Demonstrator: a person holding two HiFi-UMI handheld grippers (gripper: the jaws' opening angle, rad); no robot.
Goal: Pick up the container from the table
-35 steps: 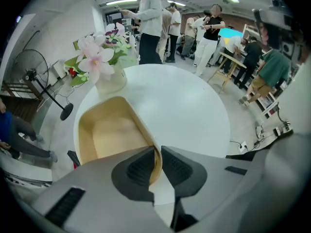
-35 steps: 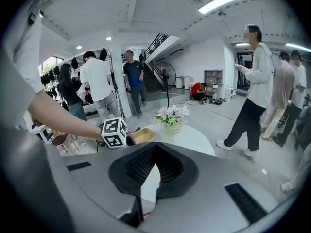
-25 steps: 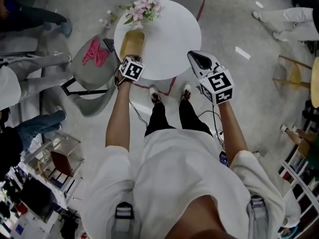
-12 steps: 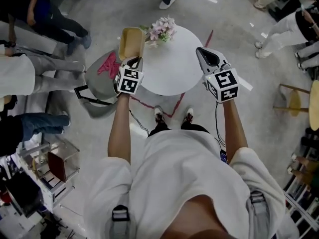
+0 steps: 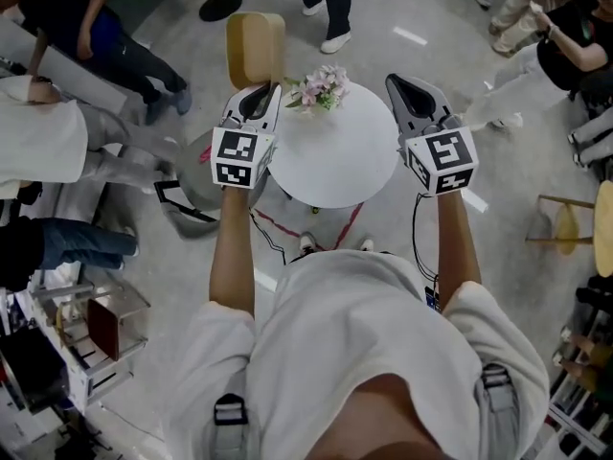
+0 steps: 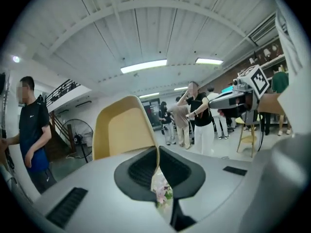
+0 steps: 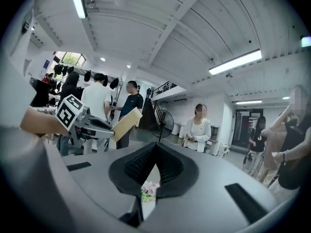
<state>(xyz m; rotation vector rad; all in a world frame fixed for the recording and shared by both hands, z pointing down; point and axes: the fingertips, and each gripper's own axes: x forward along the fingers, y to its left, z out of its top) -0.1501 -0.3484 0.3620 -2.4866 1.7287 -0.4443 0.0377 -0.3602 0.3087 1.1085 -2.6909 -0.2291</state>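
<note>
The tan plastic container (image 5: 256, 48) hangs in the air above the floor, left of and beyond the round white table (image 5: 335, 161). My left gripper (image 5: 261, 94) is shut on its rim, and the thin wall runs between the pads in the left gripper view, where the container (image 6: 124, 130) stands up in front of the gripper (image 6: 157, 152). My right gripper (image 5: 400, 84) is raised level over the table's right side, shut with nothing in it (image 7: 155, 148). From the right gripper view I see the left gripper (image 7: 90, 124) carrying the container (image 7: 125, 122).
A bunch of pink flowers (image 5: 323, 86) lies at the table's far edge. A grey chair (image 5: 187, 185) stands left of the table. Several people stand around the table, and a wooden stool (image 5: 567, 226) is at the right.
Both grippers have risen. The container has come up off the table with the left gripper and now sits beyond the table's edge, pointing outward instead of down.
</note>
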